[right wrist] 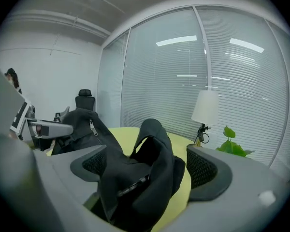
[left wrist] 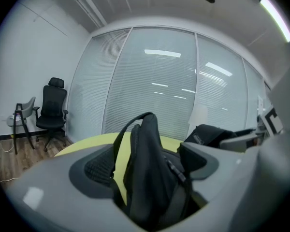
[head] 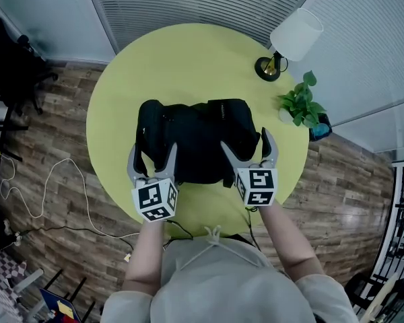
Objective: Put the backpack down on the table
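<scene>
I see the black backpack (head: 196, 140) lying on the round yellow-green table (head: 188, 52). My left gripper (head: 153, 151) and right gripper (head: 246, 140) are wide open, with its fabric between the jaws but not pinched. A lamp (head: 293, 39) and a plant (head: 301, 103) stand beyond it, well apart.

Black fabric backpack (head: 195, 140), soft and slumped, resting on round yellow-green table (head: 188, 59), toward its near edge; shoulder straps (left wrist: 146, 173) bunched, standing up at near side
</scene>
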Motion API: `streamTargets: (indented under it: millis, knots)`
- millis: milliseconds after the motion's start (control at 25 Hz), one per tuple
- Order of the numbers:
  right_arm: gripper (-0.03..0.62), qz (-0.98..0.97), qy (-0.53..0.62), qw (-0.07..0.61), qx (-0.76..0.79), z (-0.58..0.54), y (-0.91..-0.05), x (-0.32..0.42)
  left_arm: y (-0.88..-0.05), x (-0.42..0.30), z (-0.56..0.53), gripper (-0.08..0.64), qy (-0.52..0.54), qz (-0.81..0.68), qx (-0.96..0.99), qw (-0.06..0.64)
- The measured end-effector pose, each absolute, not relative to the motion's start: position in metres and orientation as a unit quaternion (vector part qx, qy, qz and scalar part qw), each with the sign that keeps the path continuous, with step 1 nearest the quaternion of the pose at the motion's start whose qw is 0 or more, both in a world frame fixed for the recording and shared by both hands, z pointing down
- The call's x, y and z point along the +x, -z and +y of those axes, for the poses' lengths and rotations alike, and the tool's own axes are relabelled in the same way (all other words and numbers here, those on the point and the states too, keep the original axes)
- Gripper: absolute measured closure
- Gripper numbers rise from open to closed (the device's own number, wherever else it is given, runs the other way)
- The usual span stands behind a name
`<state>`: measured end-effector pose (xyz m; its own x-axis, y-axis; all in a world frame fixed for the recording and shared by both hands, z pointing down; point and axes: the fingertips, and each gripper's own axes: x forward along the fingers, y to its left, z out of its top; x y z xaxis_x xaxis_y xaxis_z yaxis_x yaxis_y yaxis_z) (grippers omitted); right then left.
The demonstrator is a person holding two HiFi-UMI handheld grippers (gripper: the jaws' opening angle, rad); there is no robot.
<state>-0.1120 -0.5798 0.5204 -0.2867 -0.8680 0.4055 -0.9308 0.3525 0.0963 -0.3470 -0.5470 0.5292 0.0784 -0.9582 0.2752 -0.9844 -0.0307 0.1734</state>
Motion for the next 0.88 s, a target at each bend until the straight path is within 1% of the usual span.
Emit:
streamTargets:
  millis: [120, 160, 280, 320, 360, 520, 600, 720, 800, 840, 880]
  knots:
    - [0.078, -0.808, -0.077, 0.182, 0.555, -0.560, -0.505, -0.118, -0.517, -0.343, -0.524, 0.151, -0.034, -0.677, 0.718, 0.157]
    - [0.080, -0.810, -0.076, 0.177, 0.554, -0.553, -0.501, -0.119, -0.511, -0.342, -0.516, 0.179, -0.030, -0.676, 0.720, 0.154]
    - [0.081, -0.816, -0.070, 0.169, 0.549, -0.532, -0.492, -0.122, -0.496, -0.334, -0.497, 0.224, -0.038, -0.671, 0.727, 0.138]
    - [0.098, -0.817, -0.071, 0.170, 0.546, -0.525, -0.491, -0.122, -0.492, -0.329, -0.491, 0.233, -0.044, -0.667, 0.731, 0.135]
    - [0.135, -0.817, -0.074, 0.171, 0.545, -0.517, -0.491, -0.121, -0.489, -0.324, -0.484, 0.252, -0.049, -0.662, 0.735, 0.134]
    - [0.296, -0.815, -0.092, 0.156, 0.550, -0.492, -0.487, -0.112, -0.477, -0.307, -0.457, 0.382, -0.052, -0.653, 0.743, 0.135]
    - [0.362, -0.814, -0.099, 0.144, 0.554, -0.483, -0.483, -0.108, -0.474, -0.299, -0.445, 0.439, -0.051, -0.644, 0.749, 0.147]
    - [0.457, -0.812, -0.111, 0.130, 0.558, -0.470, -0.477, -0.102, -0.469, -0.289, -0.429, 0.493, -0.048, -0.631, 0.757, 0.165]
    - [0.515, -0.811, -0.116, 0.127, 0.559, -0.464, -0.473, -0.098, -0.462, -0.286, -0.423, 0.532, -0.049, -0.631, 0.758, 0.160]
    - [0.563, -0.811, -0.118, 0.126, 0.560, -0.461, -0.471, -0.096, -0.458, -0.284, -0.420, 0.547, -0.051, -0.633, 0.757, 0.154]
    - [0.594, -0.811, -0.120, 0.124, 0.559, -0.458, -0.469, -0.094, -0.455, -0.283, -0.418, 0.553, -0.054, -0.634, 0.757, 0.147]
